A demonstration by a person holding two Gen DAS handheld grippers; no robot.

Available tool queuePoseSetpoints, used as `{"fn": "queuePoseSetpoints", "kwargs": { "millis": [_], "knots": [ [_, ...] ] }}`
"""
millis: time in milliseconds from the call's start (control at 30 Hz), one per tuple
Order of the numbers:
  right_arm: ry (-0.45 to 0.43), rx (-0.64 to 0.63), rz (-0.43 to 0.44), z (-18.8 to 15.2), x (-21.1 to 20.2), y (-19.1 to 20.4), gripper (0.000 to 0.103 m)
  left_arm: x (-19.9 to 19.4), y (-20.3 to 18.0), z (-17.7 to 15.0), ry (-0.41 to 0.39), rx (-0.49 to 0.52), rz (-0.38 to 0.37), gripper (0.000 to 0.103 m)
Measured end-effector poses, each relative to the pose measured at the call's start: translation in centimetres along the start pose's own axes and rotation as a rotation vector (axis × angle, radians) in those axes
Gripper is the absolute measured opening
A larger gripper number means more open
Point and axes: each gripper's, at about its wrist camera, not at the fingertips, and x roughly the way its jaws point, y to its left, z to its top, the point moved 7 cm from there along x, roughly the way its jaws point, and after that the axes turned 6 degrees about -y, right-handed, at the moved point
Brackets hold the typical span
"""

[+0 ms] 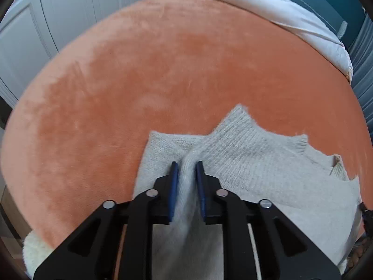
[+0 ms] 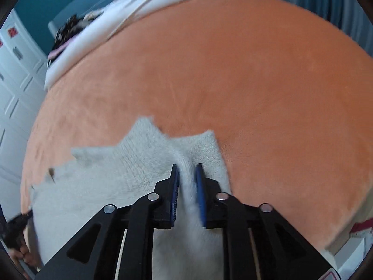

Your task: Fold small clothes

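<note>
In the left wrist view, the left claw (image 1: 187, 170) pinches a raised ridge of a pale grey knitted garment (image 1: 256, 163), its blue pads (image 1: 174, 186) pressed in on the wool from both sides. The garment lies on an orange plush blanket (image 1: 163, 70) covering a bed, near the front edge of it, with its pointed corners and a ribbed cuff sticking out toward the far side. A white duvet (image 1: 291, 16) is bunched along the far edge, well apart from the knit.

In the right wrist view, the right claw (image 2: 187, 171) likewise pinches a fold of the same garment (image 2: 105, 175) close to its right-hand edge, the fabric drawn up between the pads. The rest of the knit spreads off to the left over the orange blanket (image 2: 256, 81), and the white duvet (image 2: 139, 11) sits far back.

The step in hand looks like carrying a held edge over to make a fold. To do it well, both claws should lift and travel together at the same height, keeping the span between them taut so that the knit does not sag or bunch. The wool is soft and stretchy, so a gentle, even pull is wiser than a hard tug. Lay the edge down squarely along the opposite edge before letting go.
</note>
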Motion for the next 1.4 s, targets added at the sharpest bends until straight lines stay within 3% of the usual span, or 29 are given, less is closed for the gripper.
{"fn": "queuePoseSetpoints", "kwargs": {
  "millis": [67, 167, 267, 367, 433, 567, 667, 700, 767, 967, 1033, 1100, 1167, 1233, 1300, 1400],
  "knots": [
    [-0.025, -0.049, 0.071, -1.0, -2.6, 2.6, 0.022, -3.0, -0.9, -0.1, -0.076, 0.019, 0.012, 0.033],
    [0.047, -0.147, 0.238, -5.9, -4.2, 9.1, 0.022, -6.9, -4.3, -2.2, -0.112, 0.024, -0.09, 0.044],
    [0.177, -0.265, 0.386, -12.4, -3.7, 15.8, 0.022, -7.7, -8.3, -5.8, -0.059, 0.058, -0.198, 0.045],
    [0.224, -0.387, 0.39, -16.6, -2.6, 19.3, 0.021, -5.9, -9.6, -9.6, 0.047, 0.102, -0.19, 0.045],
    [0.21, -0.391, 0.355, -16.3, -2.3, 18.1, 0.008, -5.2, -8.2, -10.4, 0.046, 0.116, -0.157, 0.046],
    [0.167, -0.196, 0.224, -12.4, -1.5, 10.0, 0.009, -5.4, -3.8, -10.6, 0.047, 0.061, -0.125, 0.047],
    [0.142, -0.098, 0.029, -10.6, -0.7, 1.5, 0.009, -5.7, -1.0, -10.8, 0.04, 0.024, -0.117, 0.043],
    [0.156, -0.024, 0.051, -10.4, -0.6, -0.2, 0.001, -5.9, -0.8, -11.0, 0.033, 0.027, -0.129, 0.043],
    [0.19, 0.128, 0.114, -10.3, -0.3, -2.2, 0.0, -5.9, -1.0, -11.2, 0.021, 0.056, -0.112, 0.043],
    [0.058, -0.036, 0.052, -8.2, -2.1, 0.8, 0.005, -6.2, -1.3, -11.0, 0.032, 0.056, -0.075, 0.043],
    [0.102, -0.066, -0.015, -8.4, -0.6, -0.3, 0.006, -5.9, -1.3, -11.0, 0.035, 0.055, -0.075, 0.043],
    [0.171, -0.02, -0.009, -9.1, 1.0, -2.0, 0.0, -5.8, -1.4, -11.2, 0.029, 0.07, -0.064, 0.043],
    [0.158, 0.019, -0.003, -8.1, 0.1, -1.7, 0.0, -5.8, -1.6, -11.3, 0.024, 0.085, -0.045, 0.044],
    [0.106, -0.005, 0.019, -7.3, -1.3, -0.2, 0.009, -5.7, -1.7, -11.2, 0.024, 0.095, -0.032, 0.044],
    [0.093, -0.06, 0.033, -7.2, -1.5, 1.4, 0.011, -5.7, -1.7, -11.3, 0.023, 0.096, -0.029, 0.044],
    [0.158, -0.158, -0.043, -8.8, 1.0, 1.6, 0.01, -5.7, -1.7, -11.2, 0.024, 0.097, -0.029, 0.044]
  ]
}}
